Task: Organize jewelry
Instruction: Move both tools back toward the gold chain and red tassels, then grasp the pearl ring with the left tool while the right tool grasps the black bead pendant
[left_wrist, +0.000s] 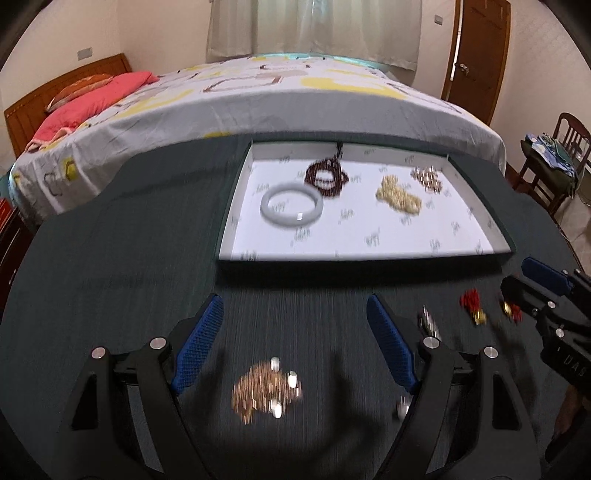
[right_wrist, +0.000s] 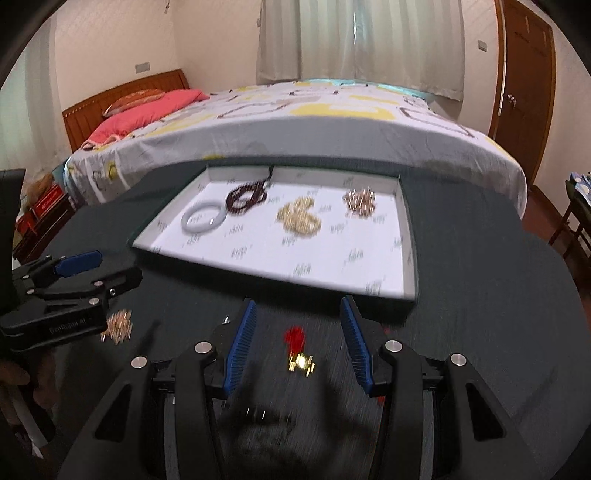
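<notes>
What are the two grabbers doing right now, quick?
Left gripper: open, holding nothing, above a rose-gold chain.
Right gripper: open, holding nothing, above a red-and-gold earring.

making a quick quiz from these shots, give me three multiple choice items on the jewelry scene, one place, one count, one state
1. Where does the pale bangle lie?
A. in the white tray
B. on the bed
C. on the dark tabletop

2. How many jewelry pieces are in the tray?
A. two
B. four
C. six

3. How do the left gripper jaws stand?
A. clamped on a bracelet
B. open, holding nothing
C. shut empty

Answers: 1 A, it rests on the tray floor; 2 B, bangle, dark beads, gold chain, rose-gold piece; 3 B, the pads stand apart.
</notes>
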